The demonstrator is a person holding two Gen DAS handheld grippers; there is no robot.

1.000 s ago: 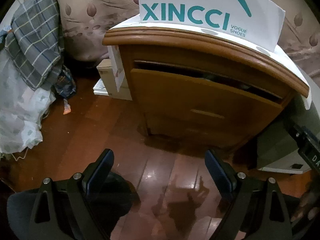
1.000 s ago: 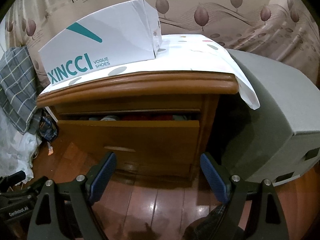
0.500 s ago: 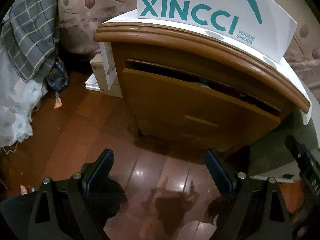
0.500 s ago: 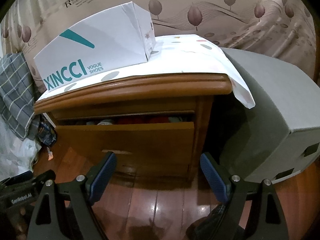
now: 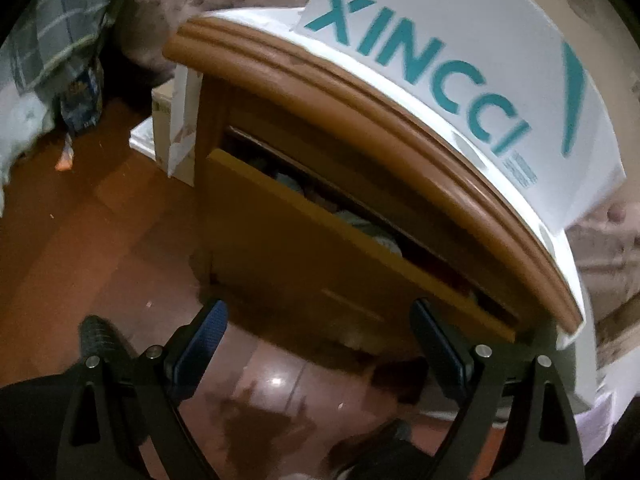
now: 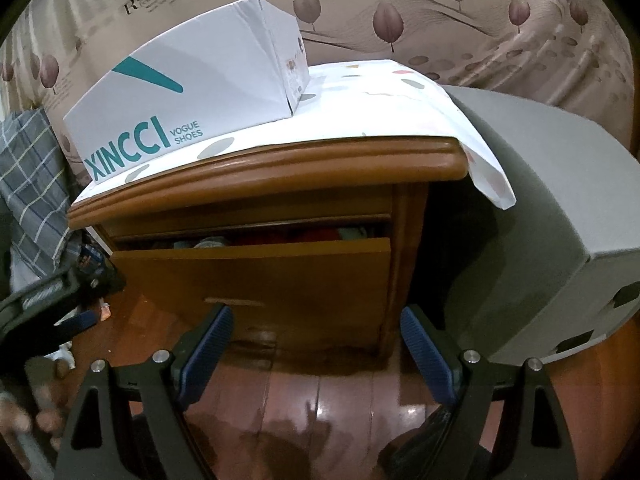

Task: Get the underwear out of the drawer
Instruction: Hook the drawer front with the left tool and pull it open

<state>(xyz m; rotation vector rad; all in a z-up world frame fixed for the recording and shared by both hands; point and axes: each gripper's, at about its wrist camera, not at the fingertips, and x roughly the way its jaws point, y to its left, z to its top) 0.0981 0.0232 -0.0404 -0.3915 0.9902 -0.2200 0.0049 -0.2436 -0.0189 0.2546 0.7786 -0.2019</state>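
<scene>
Blue-padded jaws of the left tool (image 5: 316,326) and right tool (image 6: 316,330) stand wide apart, holding nothing, above glossy wood floor (image 6: 320,400). Just beyond, the drawer (image 6: 256,276) sits slightly pulled out; bunched underwear (image 6: 316,235) shows in the gap, teal, red and pale. It looks soft, light and limp, so pinching a raised fold near the top edge should work best. Above, the nightstand's cloth-covered surface (image 6: 380,108) carries a shoebox (image 6: 192,92); patterned wallpaper (image 6: 440,4) lies behind.

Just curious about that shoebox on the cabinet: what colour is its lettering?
Teal on a white shoebox; clearest in the right wrist view.
</scene>
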